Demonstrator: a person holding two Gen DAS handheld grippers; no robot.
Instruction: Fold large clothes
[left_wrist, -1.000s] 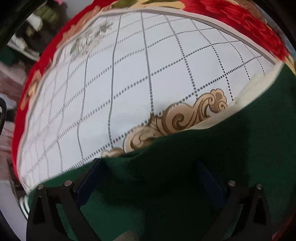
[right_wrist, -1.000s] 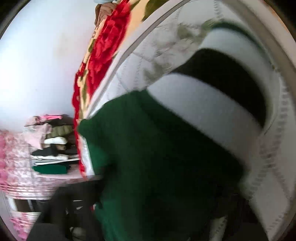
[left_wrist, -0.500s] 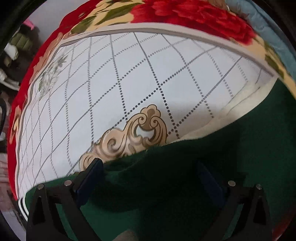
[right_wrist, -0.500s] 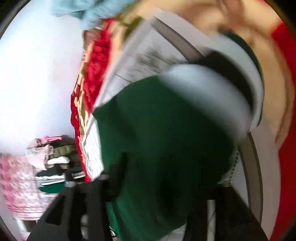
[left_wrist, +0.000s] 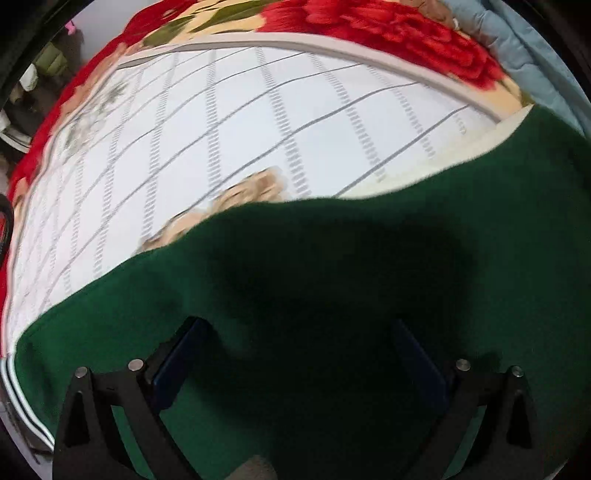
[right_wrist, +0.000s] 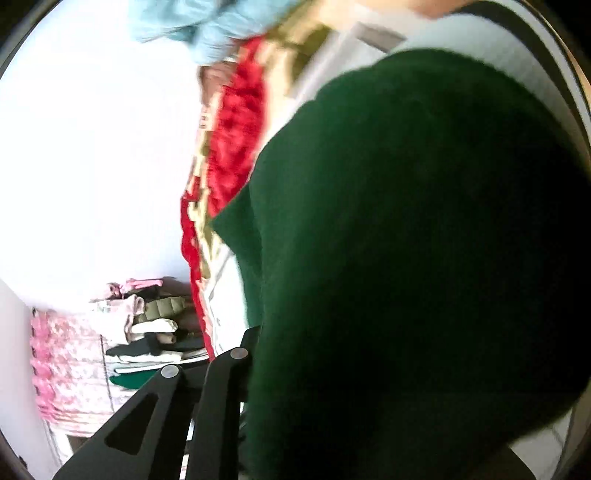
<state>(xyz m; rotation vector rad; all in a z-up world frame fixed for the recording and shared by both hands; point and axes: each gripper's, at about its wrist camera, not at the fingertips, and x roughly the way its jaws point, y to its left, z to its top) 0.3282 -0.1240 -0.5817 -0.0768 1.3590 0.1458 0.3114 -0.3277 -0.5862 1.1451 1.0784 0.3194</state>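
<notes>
A large dark green garment (left_wrist: 369, 258) with white stripes at its hem lies on a white grid-patterned bedspread (left_wrist: 258, 122). In the left wrist view my left gripper (left_wrist: 299, 343) has its blue-padded fingers wide apart, resting over the green cloth; no fold shows pinched between them. In the right wrist view the same green garment (right_wrist: 424, 258) hangs in front of the lens and hides my right gripper's fingertips; only the left finger's black frame (right_wrist: 177, 406) shows. A white band of the garment (right_wrist: 491, 44) shows at the top.
The bedspread has a red floral border (left_wrist: 388, 33) and a light blue quilt (left_wrist: 524, 55) beyond it. A stack of folded clothes (right_wrist: 155, 332) sits by a pink patterned cloth (right_wrist: 66, 362) at the far left, below a white wall.
The green garment has spread further over the bedspread, covering more of the tan scroll motif. The right gripper has swung the cloth up, so it fills more of its view.
</notes>
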